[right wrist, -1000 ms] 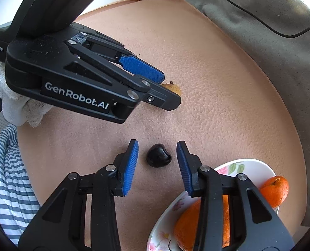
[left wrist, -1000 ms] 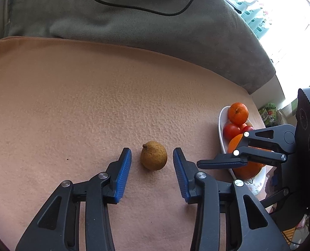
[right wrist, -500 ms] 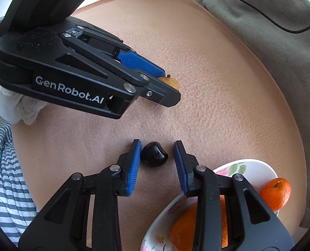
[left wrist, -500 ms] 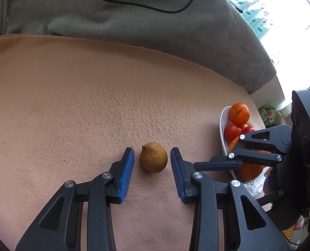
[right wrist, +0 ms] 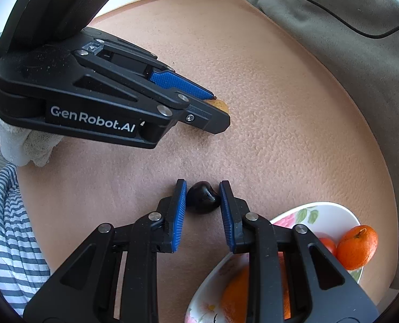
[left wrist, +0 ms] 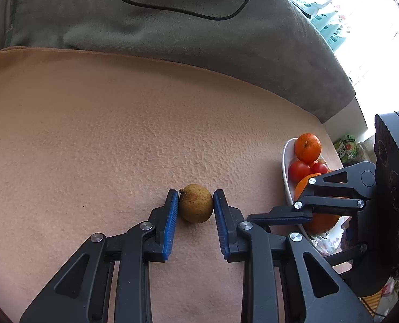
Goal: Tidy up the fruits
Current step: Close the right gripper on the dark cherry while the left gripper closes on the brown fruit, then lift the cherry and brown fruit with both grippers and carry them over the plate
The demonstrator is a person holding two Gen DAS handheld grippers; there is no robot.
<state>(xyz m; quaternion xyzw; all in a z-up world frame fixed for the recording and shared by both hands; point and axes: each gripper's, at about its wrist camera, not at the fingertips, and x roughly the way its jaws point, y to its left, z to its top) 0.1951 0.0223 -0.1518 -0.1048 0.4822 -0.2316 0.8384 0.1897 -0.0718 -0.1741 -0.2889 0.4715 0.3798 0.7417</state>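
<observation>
A brown, rough-skinned round fruit (left wrist: 196, 204) lies on the peach cloth (left wrist: 91, 134). My left gripper (left wrist: 196, 196) is closing, and both blue pads press on the fruit's sides. A small glossy black fruit (right wrist: 203, 200) lies nearer the bowl. My right gripper (right wrist: 202, 188) is closing too, its pads touching this fruit on either side. In the right wrist view the left gripper (right wrist: 218, 110) reaches in from the upper left, with a bit of the brown fruit (right wrist: 221, 105) showing at its tip. Both fruits rest on the cloth.
A white flowered bowl (right wrist: 320, 207) at the right holds a mandarin (right wrist: 356, 246), tomatoes (left wrist: 299, 171) and a large orange (right wrist: 234, 296). A grey blanket (left wrist: 172, 32) with a black cable (left wrist: 186, 10) lies behind. A striped sleeve (right wrist: 5, 228) is at the left.
Both pairs of jaws have narrowed from wide gaps until the pads meet their fruits. Neither hand has shifted much, and the fruits stay where they lay.
</observation>
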